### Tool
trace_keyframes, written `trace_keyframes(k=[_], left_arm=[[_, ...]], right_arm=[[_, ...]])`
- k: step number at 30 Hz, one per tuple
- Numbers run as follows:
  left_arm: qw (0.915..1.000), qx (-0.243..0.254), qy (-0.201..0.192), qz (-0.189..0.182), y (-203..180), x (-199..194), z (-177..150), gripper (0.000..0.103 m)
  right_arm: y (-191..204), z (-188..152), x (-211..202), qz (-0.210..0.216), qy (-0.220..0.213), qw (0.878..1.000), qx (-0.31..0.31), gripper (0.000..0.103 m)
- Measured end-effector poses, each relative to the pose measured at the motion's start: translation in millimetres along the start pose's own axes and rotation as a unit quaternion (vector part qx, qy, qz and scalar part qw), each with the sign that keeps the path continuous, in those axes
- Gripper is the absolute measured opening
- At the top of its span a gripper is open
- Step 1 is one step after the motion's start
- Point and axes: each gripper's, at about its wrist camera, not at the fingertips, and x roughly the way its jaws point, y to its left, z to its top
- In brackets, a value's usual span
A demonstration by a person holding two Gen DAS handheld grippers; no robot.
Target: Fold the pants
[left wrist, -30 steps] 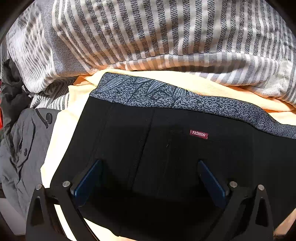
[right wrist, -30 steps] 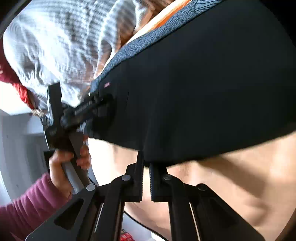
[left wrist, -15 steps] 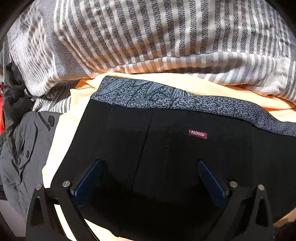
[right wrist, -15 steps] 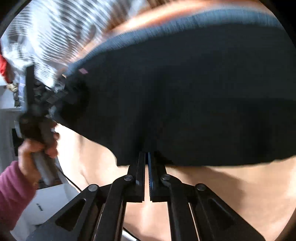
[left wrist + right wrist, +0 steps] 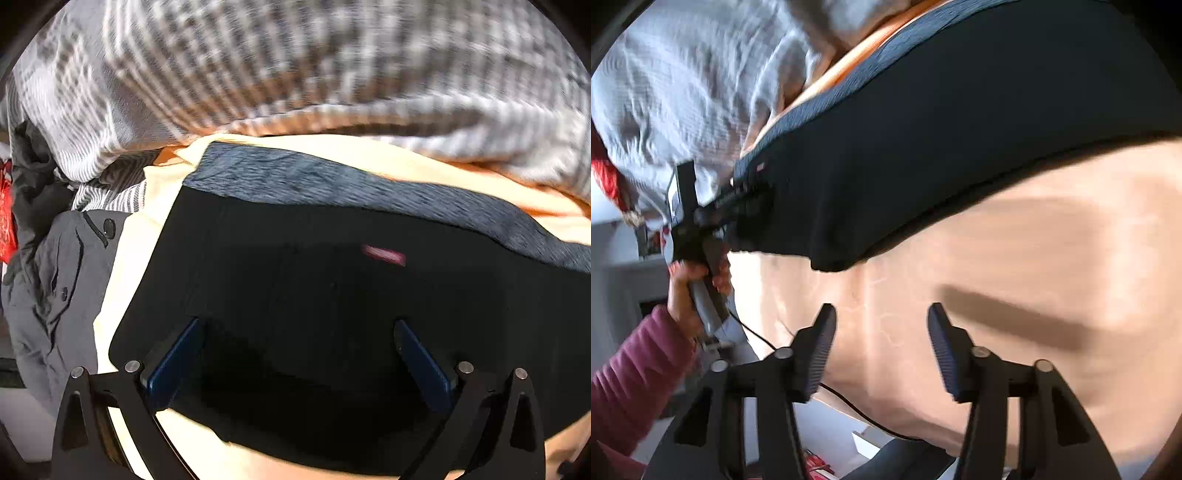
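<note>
Honestly, the left wrist view makes the risk pretty obvious: the black pants [image 5: 332,314] lie spread on a pale yellow sheet [image 5: 122,266], grey patterned waistband [image 5: 332,184] on the far side of the left tool [image 5: 295,354], little red label [image 5: 384,254] just past it. That tool has its blue pads [image 5: 173,362] spread wide with nothing pinched between them; they straddle the near part of the pants, and I can't tell if they actually touch the cloth. If it's only resting there, the fabric could slide or bunch once the other side gets pulled. What this view adds: a striped blanket [image 5: 295,74] heaped right behind the waistband and a grey garment [image 5: 55,288] off to the side of the pants, both close enough to get dragged into a fold. The right wrist view shows what the first can't: the right tool [image 5: 881,332] sits clear of the pants, over bare sheet, jaws opening with nothing between them, and the near hem [image 5: 831,262] of the pants lies loose a bit beyond its tips. So that edge is free now and, my guess, could flop or crease unevenly. You also see a hand [image 5: 690,291] in a maroon sleeve [image 5: 635,376] holding the left tool at the far end of the pants, plus a thin cable [image 5: 849,402] trailing near the sheet edge, which could snag.
</note>
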Motion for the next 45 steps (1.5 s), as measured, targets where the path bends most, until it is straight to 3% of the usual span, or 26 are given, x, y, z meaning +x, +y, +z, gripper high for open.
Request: trace_keyframes(k=[14, 23, 33, 39, 45], left_arm=[[0.9916, 0.102, 0.02, -0.077, -147, -72, -38, 0.103], [0.983, 0.158, 0.018, -0.091, -235, -96, -44, 0.103], [0.9782, 0.185, 0.02, -0.093, -308, -105, -47, 0.103], [0.9765, 0.189, 0.014, -0.103, -352, -116, -45, 0.103], [0.9806, 0.163, 0.0, -0.11, -393, -122, -35, 0.103]], right_arm=[[-56, 4, -70, -0.017, -0.046, 0.997, 0.063, 0.072], [-96, 2, -102, -0.016, -0.064, 0.994, 0.084, 0.072], [-149, 8, -141, -0.023, -0.096, 0.99, 0.103, 0.072], [-192, 28, -175, -0.012, -0.141, 0.98, 0.14, 0.072], [-239, 50, -207, 0.013, -0.222, 0.96, 0.172, 0.072]])
